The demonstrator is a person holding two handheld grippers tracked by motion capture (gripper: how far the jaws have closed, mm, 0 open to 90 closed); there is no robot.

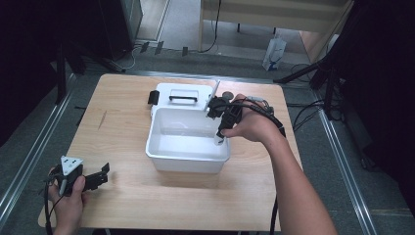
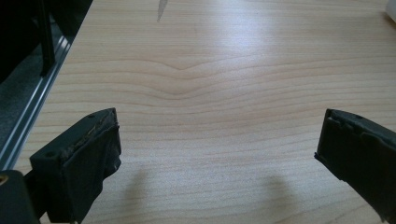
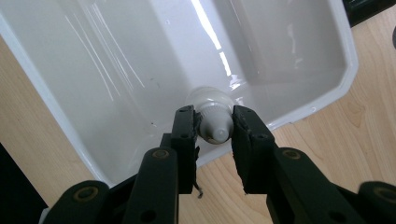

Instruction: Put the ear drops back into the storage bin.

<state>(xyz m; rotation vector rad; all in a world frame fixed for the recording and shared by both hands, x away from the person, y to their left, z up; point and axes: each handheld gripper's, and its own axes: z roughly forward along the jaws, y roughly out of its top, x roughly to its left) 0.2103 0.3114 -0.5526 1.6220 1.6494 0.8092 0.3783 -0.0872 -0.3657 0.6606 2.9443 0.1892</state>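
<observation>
High view: the right gripper (image 1: pixel 221 133) reaches down over the near right corner of the white bin (image 1: pixel 161 155), a small white piece at its tip; what it is cannot be read here. The left gripper (image 1: pixel 101 175) rests well apart at the table's (image 1: pixel 127 196) near left corner — the right hand is plainly the nearer.

Left gripper view: jaws spread wide, nothing between them, bare wood ahead.

Right gripper view: jaws clamped on a white bulb-like object (image 3: pixel 215 125), its long axis running straight ahead along the jaws, broad end pointing into the bin — detail the high view lacks.
</observation>
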